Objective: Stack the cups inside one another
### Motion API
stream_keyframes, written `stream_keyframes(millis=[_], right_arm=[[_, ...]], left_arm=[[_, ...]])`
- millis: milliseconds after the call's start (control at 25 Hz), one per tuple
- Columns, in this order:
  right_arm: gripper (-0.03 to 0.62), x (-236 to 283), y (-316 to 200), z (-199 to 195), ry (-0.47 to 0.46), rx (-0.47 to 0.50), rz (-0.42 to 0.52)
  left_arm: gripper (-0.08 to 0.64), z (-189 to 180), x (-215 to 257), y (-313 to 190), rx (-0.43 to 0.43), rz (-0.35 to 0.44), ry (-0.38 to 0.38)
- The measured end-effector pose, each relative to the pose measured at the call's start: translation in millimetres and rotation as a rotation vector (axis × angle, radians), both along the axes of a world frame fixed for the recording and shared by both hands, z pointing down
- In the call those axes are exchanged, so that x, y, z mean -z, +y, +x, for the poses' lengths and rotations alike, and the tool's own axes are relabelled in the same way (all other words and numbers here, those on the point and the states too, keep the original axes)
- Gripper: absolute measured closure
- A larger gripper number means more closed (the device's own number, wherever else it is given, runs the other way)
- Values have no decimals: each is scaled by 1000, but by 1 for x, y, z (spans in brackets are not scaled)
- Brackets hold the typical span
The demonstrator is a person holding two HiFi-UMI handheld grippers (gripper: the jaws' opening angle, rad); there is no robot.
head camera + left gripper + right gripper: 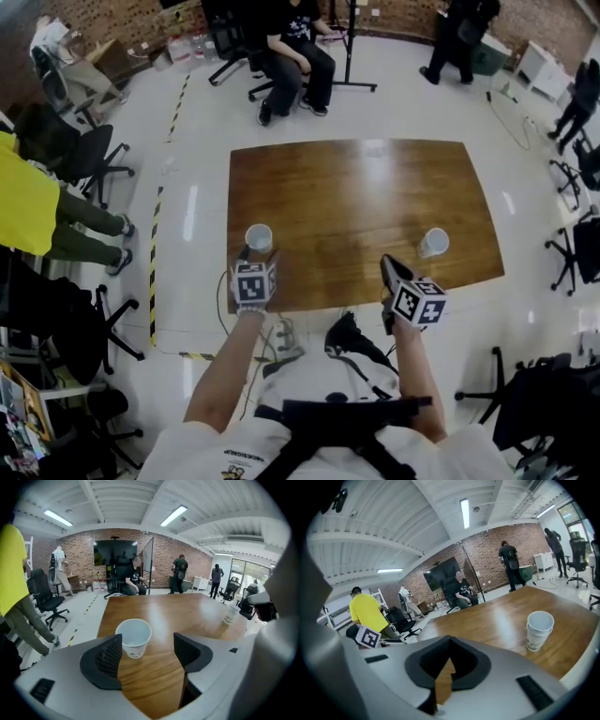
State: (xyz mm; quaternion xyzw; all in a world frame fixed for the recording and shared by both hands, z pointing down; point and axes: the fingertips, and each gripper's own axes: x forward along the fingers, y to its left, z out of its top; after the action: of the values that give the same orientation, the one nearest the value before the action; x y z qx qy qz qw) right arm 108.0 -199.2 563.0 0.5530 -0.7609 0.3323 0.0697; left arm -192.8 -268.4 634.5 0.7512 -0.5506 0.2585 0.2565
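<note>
A white paper cup (258, 238) stands upright on the wooden table (356, 197) near its front left. My left gripper (260, 257) is right behind it, open; in the left gripper view the cup (134, 637) sits just ahead of the jaws, closer to the left pad (108, 658), with nothing touching it. A second white cup (433, 243), which looks like two nested, stands at the front right. My right gripper (385, 264) hovers at the table's front edge, left of that cup (539, 630). Its jaws (449, 641) are shut and hold nothing.
Office chairs (84, 155) and a person in yellow (28, 206) are to the left of the table. A seated person (295, 56) is beyond the far edge, others stand further back. A power strip (281, 333) lies on the floor by the front edge.
</note>
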Motion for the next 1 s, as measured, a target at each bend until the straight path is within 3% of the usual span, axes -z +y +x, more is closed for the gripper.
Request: stream_keyframes(millis=[80,360,1000], right_arm=[[592,-1,1,-1,-2,7,-3],[592,0,2,11,-7,-12,-8],[592,-7,-5,8,-17,-3,-27]], left_arm=[[192,-12,-8,-9,5,-7,-35],[175,-21,-17,-27,-16,-8,-92],[175,-17,-31,-44,-52,-18,-103]])
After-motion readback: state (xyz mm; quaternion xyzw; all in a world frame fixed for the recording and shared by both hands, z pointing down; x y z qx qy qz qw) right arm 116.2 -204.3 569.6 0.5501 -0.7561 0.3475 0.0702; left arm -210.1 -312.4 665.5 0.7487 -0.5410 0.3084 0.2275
